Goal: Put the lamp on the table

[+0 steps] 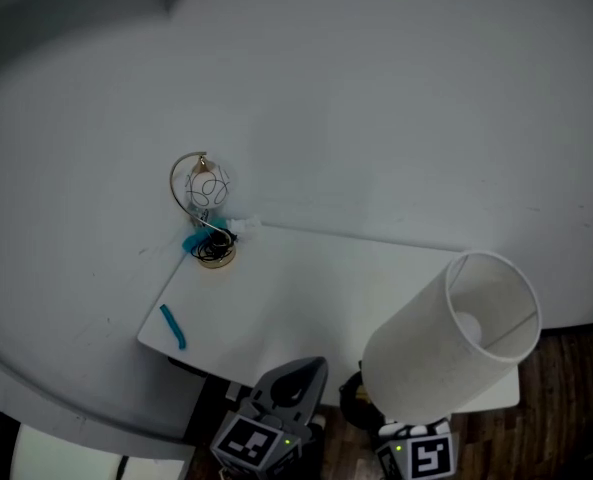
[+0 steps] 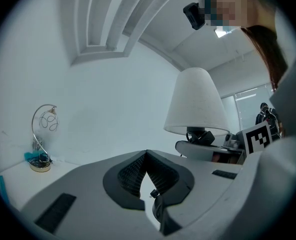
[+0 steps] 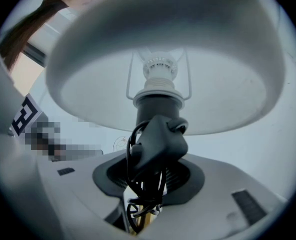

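My right tool (image 3: 148, 181) pinching the lamp (image 1: 451, 338), seemingly by its cord-wrapped stem, shade above it, left tool (image 2: 147, 159) pressed together alongside.

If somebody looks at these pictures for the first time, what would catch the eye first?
The lamp with its big white shade stands out at the lower right of the head view, gripped at its dark stem by the right gripper, by the near right corner of the white table. At the table's far left corner stands a small ornament with a gold arc, and a blue strip lies near the left edge.
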Demonstrator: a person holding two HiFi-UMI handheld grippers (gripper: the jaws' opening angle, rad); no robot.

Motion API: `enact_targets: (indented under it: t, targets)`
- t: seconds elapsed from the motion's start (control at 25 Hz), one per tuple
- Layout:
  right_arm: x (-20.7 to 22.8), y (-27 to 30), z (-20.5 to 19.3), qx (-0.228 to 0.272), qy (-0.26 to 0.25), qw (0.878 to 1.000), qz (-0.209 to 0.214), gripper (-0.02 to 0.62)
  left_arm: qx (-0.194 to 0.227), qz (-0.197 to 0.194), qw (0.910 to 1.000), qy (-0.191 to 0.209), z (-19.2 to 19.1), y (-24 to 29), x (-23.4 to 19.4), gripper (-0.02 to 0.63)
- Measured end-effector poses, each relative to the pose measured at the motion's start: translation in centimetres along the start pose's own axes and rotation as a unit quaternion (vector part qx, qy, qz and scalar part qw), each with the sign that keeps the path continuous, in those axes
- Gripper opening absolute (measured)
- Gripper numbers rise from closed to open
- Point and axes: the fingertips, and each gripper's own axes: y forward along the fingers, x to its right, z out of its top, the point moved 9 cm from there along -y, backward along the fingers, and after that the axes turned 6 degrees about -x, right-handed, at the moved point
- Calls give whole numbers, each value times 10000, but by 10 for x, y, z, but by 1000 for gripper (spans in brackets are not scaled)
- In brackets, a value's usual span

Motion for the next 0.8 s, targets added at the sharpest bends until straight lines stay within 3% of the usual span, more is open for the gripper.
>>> enact_targets:
  t: [0.8]
  targets:
    - [24,71,-25,7,-169,9997,-161,147,-39,-161,9998,-103,-3,65,-44,2]
